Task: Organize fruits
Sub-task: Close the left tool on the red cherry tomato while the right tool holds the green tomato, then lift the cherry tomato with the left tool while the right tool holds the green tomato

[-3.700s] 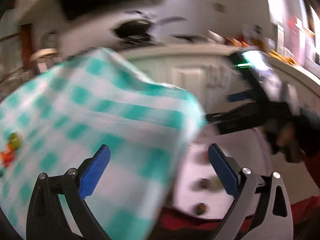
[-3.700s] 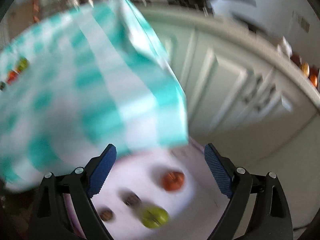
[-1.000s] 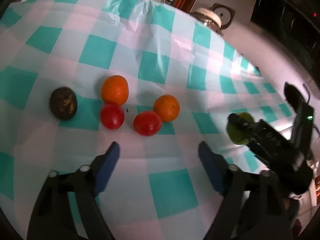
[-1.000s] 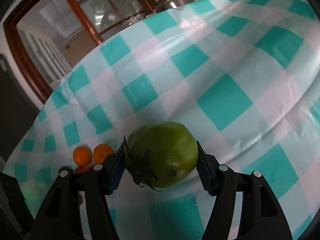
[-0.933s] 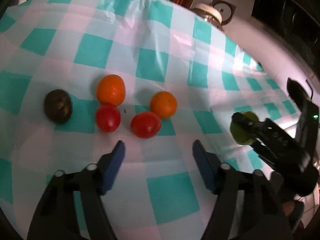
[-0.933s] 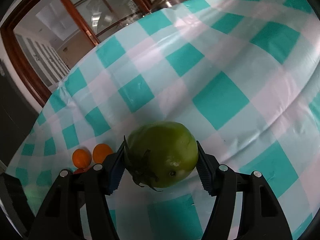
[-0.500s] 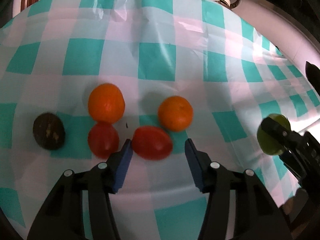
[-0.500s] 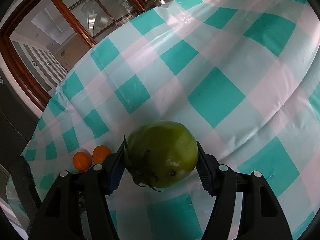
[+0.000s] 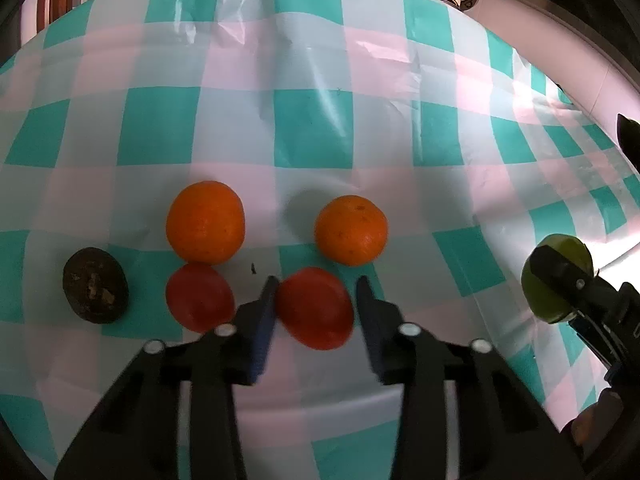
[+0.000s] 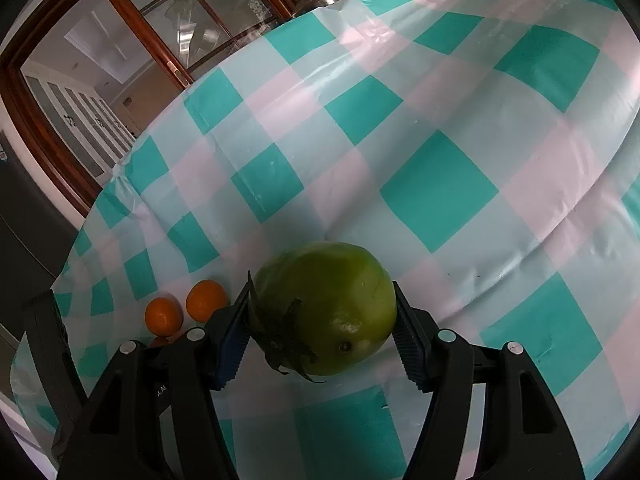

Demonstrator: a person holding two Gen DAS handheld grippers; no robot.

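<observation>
Hiding behind claw arms: red tomato (image 10: 159, 342) sliver.

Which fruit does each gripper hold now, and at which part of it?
Right gripper: green tomato, pads on its two sides. Left gripper, jaws just closing: red tomato, by its sides.

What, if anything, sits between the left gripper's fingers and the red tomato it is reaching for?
Nothing visible. The left gripper has just been closing, its blue fingers flanking the red tomato with no other fruit between. The second red tomato lies outside the fingers.
</observation>
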